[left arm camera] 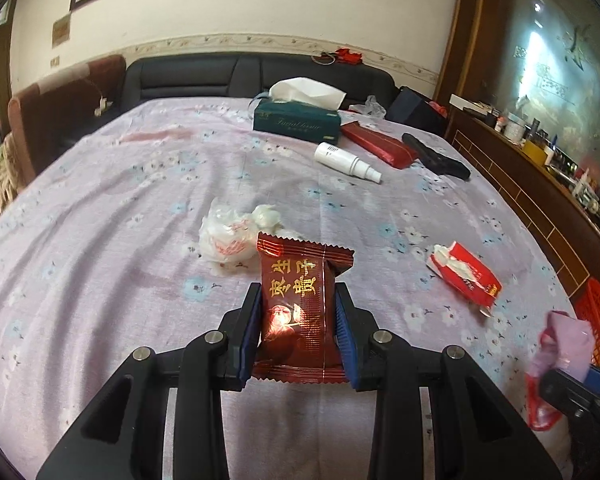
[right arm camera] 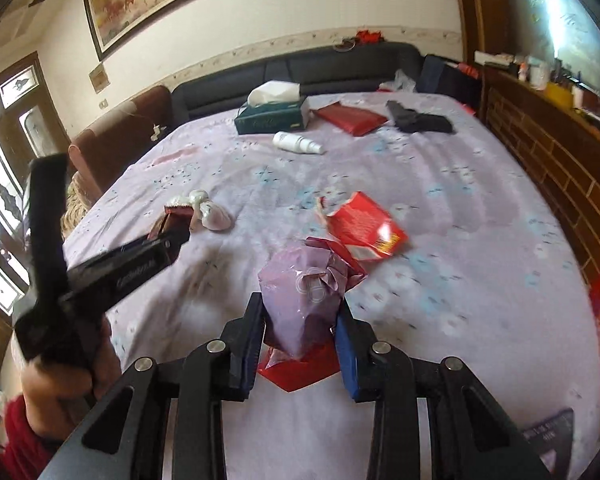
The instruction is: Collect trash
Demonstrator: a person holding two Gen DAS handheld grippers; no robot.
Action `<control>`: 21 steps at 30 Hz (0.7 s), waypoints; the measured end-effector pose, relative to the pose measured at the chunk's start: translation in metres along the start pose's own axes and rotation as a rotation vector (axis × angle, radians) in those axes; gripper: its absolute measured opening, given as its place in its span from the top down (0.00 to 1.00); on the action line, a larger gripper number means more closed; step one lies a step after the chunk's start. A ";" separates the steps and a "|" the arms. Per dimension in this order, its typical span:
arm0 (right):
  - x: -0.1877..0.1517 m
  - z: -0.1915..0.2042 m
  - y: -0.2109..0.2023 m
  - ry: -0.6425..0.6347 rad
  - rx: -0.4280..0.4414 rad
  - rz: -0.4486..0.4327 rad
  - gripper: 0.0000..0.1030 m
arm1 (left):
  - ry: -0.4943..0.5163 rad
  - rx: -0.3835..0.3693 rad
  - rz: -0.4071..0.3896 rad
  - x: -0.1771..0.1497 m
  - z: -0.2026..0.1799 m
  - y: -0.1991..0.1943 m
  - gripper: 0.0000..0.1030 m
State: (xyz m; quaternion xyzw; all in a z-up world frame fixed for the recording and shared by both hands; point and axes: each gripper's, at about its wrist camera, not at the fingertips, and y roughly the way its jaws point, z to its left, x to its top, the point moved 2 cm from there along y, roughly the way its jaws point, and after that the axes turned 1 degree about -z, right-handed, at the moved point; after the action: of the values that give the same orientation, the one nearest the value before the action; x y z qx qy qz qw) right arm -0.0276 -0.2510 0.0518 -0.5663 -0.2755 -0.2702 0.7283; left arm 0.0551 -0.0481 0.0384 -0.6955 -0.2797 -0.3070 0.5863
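Observation:
My left gripper (left arm camera: pixel 298 292) is shut on a dark red snack wrapper (left arm camera: pixel 296 312) with gold characters, held upright above the flowered bedsheet (left arm camera: pixel 120 240). In the right wrist view that gripper (right arm camera: pixel 176 236) and its wrapper (right arm camera: pixel 172 216) show at the left. My right gripper (right arm camera: pixel 300 312) is shut on a crumpled pink plastic bag (right arm camera: pixel 300 300) with red wrapping under it. The same bag (left arm camera: pixel 564 340) appears at the lower right of the left wrist view. On the sheet lie a white crumpled plastic bag (left arm camera: pixel 224 236) and a torn red packet (left arm camera: pixel 466 276), also visible as the red packet (right arm camera: pixel 364 228).
A red mesh basket (left arm camera: pixel 598 316) stands off the bed's right edge. At the far end lie a green tissue box (left arm camera: pixel 296 120), a white spray bottle (left arm camera: pixel 346 160), a red pouch (left arm camera: pixel 380 144) and a black object (left arm camera: pixel 436 156). A wooden cabinet (left arm camera: pixel 540 200) runs along the right.

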 end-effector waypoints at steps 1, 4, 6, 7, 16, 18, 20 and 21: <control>-0.003 -0.003 -0.005 0.003 -0.005 -0.005 0.65 | 0.003 -0.003 -0.005 0.000 -0.002 -0.004 0.68; -0.008 -0.014 -0.021 0.015 -0.016 -0.023 0.65 | 0.014 -0.030 -0.013 0.000 -0.012 -0.022 0.68; -0.011 -0.019 -0.031 0.019 -0.022 -0.039 0.65 | 0.031 -0.034 -0.019 -0.003 -0.019 -0.034 0.68; -0.012 -0.021 -0.034 0.024 -0.024 -0.046 0.65 | 0.042 -0.034 -0.023 -0.006 -0.022 -0.040 0.68; -0.026 -0.030 -0.050 0.043 -0.029 -0.069 0.65 | 0.087 -0.066 -0.010 -0.052 -0.044 -0.080 0.68; -0.028 -0.031 -0.052 0.042 -0.034 -0.074 0.65 | 0.084 -0.077 -0.004 -0.061 -0.047 -0.081 0.68; -0.032 -0.032 -0.054 0.041 -0.047 -0.084 0.65 | 0.086 -0.065 -0.017 -0.067 -0.050 -0.081 0.68; -0.034 -0.032 -0.055 0.041 -0.052 -0.087 0.65 | 0.089 -0.063 -0.027 -0.069 -0.051 -0.082 0.68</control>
State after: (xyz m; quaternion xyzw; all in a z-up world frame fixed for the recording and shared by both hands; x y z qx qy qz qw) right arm -0.0867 -0.2914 0.0580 -0.5670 -0.2775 -0.3201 0.7064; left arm -0.0564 -0.0879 0.0454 -0.6957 -0.2528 -0.3540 0.5716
